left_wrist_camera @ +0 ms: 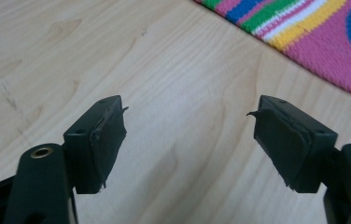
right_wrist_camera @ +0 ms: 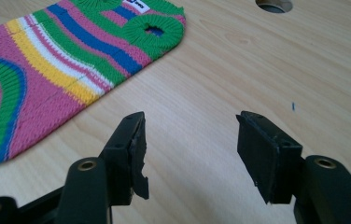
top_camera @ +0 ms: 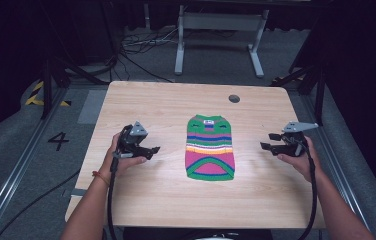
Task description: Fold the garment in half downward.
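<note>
Pale wood-grain table [top_camera: 141, 107] holds a flat striped knit sweater [top_camera: 210, 147]; both hand-held grippers gape, empty.

Knit garment [top_camera: 210, 148]: green, pink, blue, yellow, white stripes. Table [top_camera: 146, 102]: pale wood grain. Fingers [left_wrist_camera: 100, 142]: black.

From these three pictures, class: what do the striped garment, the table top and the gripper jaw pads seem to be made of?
Garment: knitted yarn, matt; ribbed stitch rows show in both gripper views, fibre unclear.
Table: pale wood or wood-look laminate, smooth with a slight sheen; printed-looking grain, a round hole near the far edge.
Pads: probably black rubber or foam, matt; edges frayed and peeling.
</note>
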`<act>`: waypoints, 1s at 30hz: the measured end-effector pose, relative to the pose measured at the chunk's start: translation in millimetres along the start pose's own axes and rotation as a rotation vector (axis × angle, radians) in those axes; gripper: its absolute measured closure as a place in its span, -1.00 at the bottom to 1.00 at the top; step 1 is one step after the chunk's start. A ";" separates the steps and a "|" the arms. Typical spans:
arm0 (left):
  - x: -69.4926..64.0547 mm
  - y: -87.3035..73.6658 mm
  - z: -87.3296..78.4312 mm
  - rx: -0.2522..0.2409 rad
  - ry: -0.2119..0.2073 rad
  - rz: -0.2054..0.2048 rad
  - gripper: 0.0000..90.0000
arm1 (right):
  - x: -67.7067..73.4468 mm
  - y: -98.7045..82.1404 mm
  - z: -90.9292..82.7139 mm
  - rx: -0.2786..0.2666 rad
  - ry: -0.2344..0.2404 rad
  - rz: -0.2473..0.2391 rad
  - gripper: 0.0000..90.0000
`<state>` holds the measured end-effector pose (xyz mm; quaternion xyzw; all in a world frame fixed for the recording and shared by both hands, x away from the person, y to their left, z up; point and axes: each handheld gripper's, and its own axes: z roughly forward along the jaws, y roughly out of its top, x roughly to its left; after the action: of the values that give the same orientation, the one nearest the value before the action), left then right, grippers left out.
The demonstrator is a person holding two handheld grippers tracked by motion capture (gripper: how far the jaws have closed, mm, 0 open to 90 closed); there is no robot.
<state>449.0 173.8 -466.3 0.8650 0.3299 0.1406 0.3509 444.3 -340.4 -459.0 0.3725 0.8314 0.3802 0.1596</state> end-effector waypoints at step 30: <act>13.8 99.6 101.4 0.018 -0.065 0.006 -0.23 | 4.5 91.0 111.9 0.059 0.036 -0.029 0.14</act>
<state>554.5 77.5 -468.9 0.8733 0.3170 0.1103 0.3531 548.0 -240.2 -464.3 0.3581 0.8503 0.3597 0.1392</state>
